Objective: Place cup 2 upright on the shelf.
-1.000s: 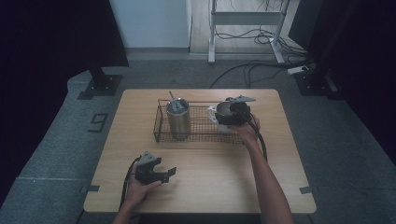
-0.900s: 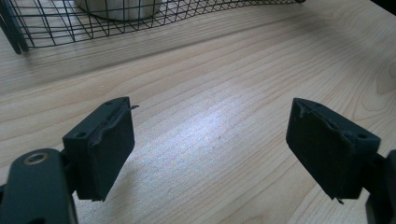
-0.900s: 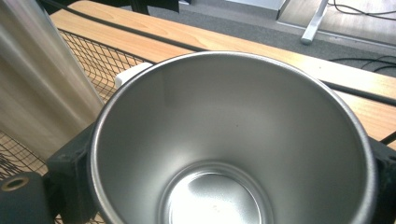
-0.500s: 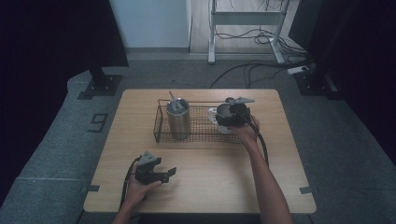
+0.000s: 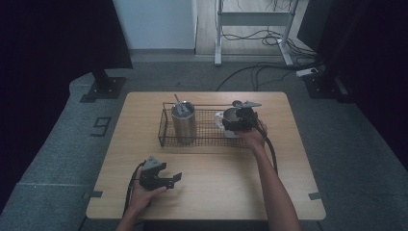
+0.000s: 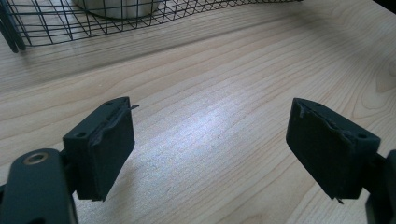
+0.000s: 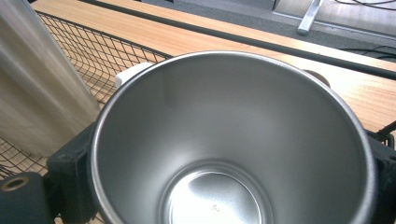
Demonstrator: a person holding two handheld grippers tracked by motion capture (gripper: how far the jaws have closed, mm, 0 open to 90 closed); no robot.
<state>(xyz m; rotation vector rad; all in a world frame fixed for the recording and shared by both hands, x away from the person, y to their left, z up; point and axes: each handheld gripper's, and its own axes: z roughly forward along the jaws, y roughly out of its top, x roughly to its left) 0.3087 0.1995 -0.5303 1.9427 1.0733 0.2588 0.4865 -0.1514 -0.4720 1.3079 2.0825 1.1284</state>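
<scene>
1. Little has changed over the past second: the right gripper (image 5: 239,119) still clamps a steel cup (image 7: 233,144) over the wire basket (image 5: 166,139), beside a tall tumbler (image 5: 184,121).
2. The left gripper (image 6: 210,149) stays wide, empty, resting on the tabletop (image 5: 226,168); the placement looks paused.

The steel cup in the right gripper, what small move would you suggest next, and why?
Probably lower it gently into the wire basket. The right gripper is shut on the steel cup, which looks empty, over the basket's right end beside the tall steel tumbler. The left gripper rests open on the table.
</scene>
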